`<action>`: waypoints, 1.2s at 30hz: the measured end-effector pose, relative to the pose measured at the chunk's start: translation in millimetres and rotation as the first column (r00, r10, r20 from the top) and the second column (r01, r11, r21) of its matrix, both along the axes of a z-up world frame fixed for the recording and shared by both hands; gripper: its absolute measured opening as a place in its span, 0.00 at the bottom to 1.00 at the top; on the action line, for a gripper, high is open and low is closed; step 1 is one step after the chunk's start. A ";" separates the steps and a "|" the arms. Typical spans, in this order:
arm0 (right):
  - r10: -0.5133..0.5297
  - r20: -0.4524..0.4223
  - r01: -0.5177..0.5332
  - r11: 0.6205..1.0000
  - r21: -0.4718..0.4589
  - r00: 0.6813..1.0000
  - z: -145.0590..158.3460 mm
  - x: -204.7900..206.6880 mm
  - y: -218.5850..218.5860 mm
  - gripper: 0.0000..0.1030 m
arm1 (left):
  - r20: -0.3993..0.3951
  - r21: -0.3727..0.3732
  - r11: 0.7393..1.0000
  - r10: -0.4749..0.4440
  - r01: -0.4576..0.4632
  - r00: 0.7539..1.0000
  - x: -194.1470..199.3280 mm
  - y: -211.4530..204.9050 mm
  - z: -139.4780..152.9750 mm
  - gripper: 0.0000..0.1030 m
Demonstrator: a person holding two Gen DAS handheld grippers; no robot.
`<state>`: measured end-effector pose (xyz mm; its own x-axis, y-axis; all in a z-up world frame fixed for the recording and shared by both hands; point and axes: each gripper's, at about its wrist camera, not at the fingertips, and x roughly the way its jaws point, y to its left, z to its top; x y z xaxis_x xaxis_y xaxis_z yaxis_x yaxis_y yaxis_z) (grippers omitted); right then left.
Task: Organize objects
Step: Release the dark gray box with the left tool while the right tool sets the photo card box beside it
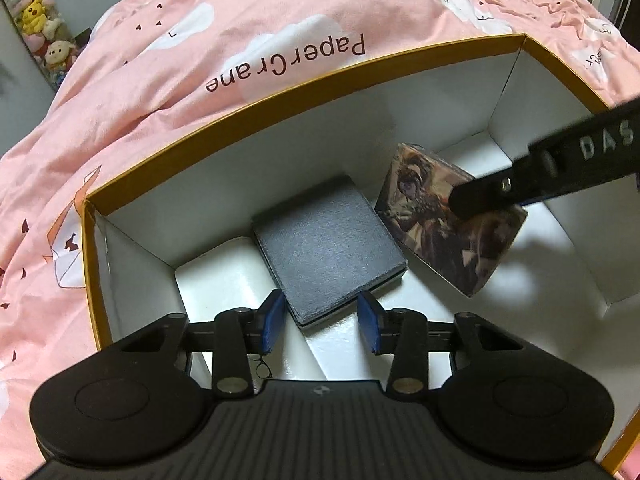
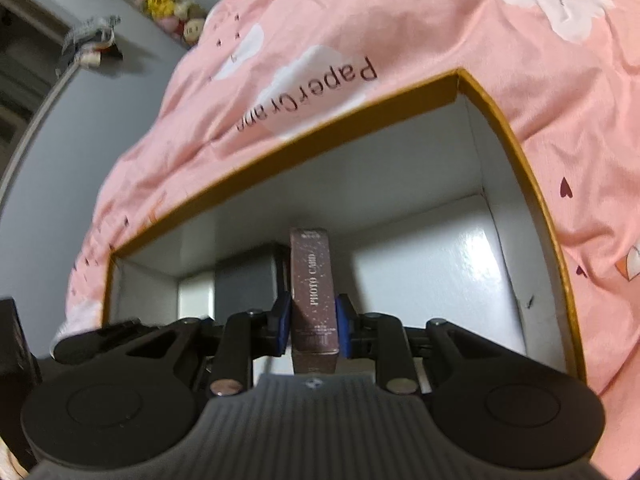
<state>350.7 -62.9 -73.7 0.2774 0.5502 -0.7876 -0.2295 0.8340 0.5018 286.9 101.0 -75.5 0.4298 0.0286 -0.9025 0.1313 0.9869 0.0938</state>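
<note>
An open cardboard box with an orange rim [image 1: 280,94] and white walls lies on a pink bedspread. Inside it, a flat black case [image 1: 328,240] rests on the white floor. My left gripper [image 1: 322,326] hovers over the case's near corner, which sits between the blue pads; they stand apart and I see no press on it. To the right, a picture-printed photo card box [image 1: 436,224] hangs tilted above the floor, with one black finger [image 1: 480,196] of the right gripper across it. In the right wrist view, my right gripper [image 2: 314,324] is shut on this brown card box [image 2: 310,264], held edge-up over the cardboard box [image 2: 320,120].
The pink bedspread [image 1: 200,40] with white clouds and "Paper Crane" lettering surrounds the box. A column of plush toys [image 1: 36,20] stands by the grey wall at far left. White folded inserts [image 1: 212,276] line the box floor.
</note>
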 end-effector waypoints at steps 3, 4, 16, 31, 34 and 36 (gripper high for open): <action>0.048 -0.010 -0.049 0.998 -0.049 0.999 -2.4 2.3 6.2 0.29 | -0.005 -0.014 1.000 0.013 -0.013 1.000 0.9 1.6 1.0 0.47; 0.055 -0.011 -0.056 0.996 -0.074 0.998 -3.8 3.1 8.5 0.30 | -0.006 -0.017 1.000 0.016 -0.016 1.000 0.9 1.8 1.3 0.47; 0.196 0.053 -0.177 0.954 -0.244 0.979 -7.3 5.9 22.8 0.41 | -0.007 -0.035 0.999 0.020 -0.020 1.000 -3.9 1.9 4.8 0.46; 0.753 0.038 -0.582 0.538 -0.610 0.657 -19.0 -42.9 63.5 0.57 | -0.004 -0.046 0.999 0.022 -0.022 1.000 -8.5 10.7 2.1 0.46; 0.790 0.042 -0.594 0.493 -0.636 0.611 -23.4 -43.5 66.0 0.55 | -0.004 -0.050 0.999 0.023 -0.023 1.000 -8.2 10.3 0.3 0.46; 0.809 0.050 -0.595 0.471 -0.651 0.586 -25.1 -44.0 66.5 0.51 | -0.003 -0.051 0.998 0.022 -0.022 1.000 -3.9 12.8 -3.7 0.46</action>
<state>306.8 3.6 -98.8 0.2681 0.2070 -0.9409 -0.9069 0.3837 -0.1740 283.0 113.7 -79.2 0.4270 -0.0080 -0.9042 0.1098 0.9930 0.0430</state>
